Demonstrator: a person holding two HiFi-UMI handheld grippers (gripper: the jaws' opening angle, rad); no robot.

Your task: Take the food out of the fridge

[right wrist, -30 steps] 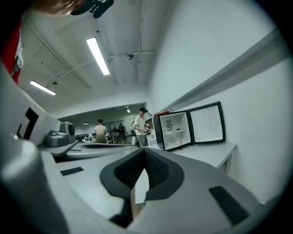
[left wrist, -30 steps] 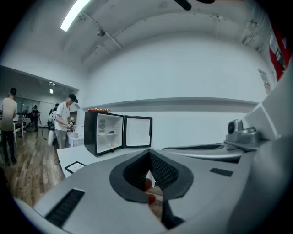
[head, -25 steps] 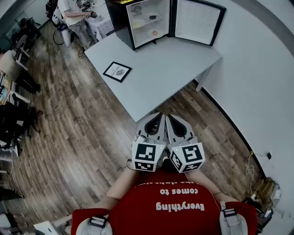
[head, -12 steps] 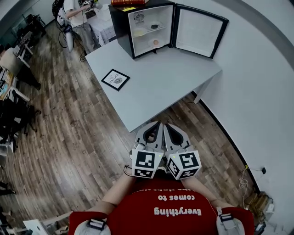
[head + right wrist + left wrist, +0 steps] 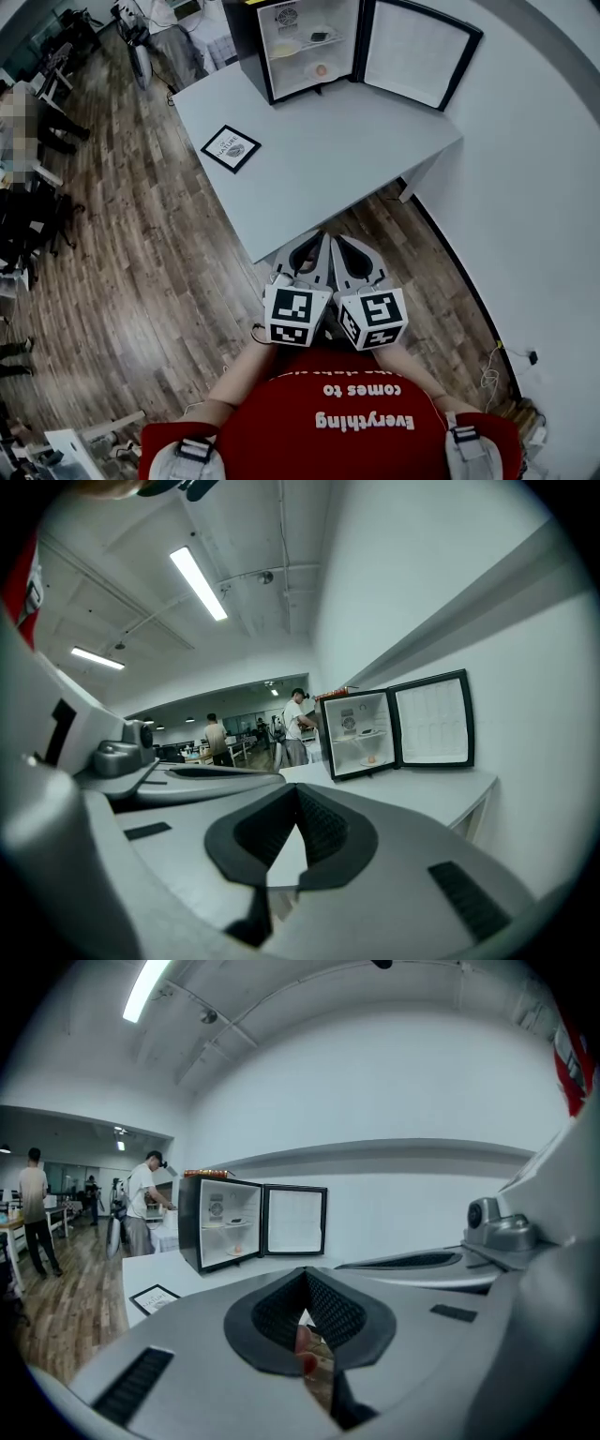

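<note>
**Fridge at the table's far end**

The fridge (image 5: 246,42) stands on the table's (image 5: 366,159) far edge, its door (image 5: 417,52) swung open to the right. Food (image 5: 320,69) sits on the shelves inside. A framed card (image 5: 231,147) lies on the table's left part. The left gripper (image 5: 319,248) and right gripper (image 5: 345,249) are side by side before the table's near edge.

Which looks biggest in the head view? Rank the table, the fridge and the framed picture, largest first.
Largest to smallest:
1. the table
2. the fridge, with its door open
3. the framed picture
No two look close in size.

Smooth matt table (image 5: 356,159), wood-plank floor (image 5: 141,281) — fridge (image 5: 246,42) lined in smooth white plastic.
</note>
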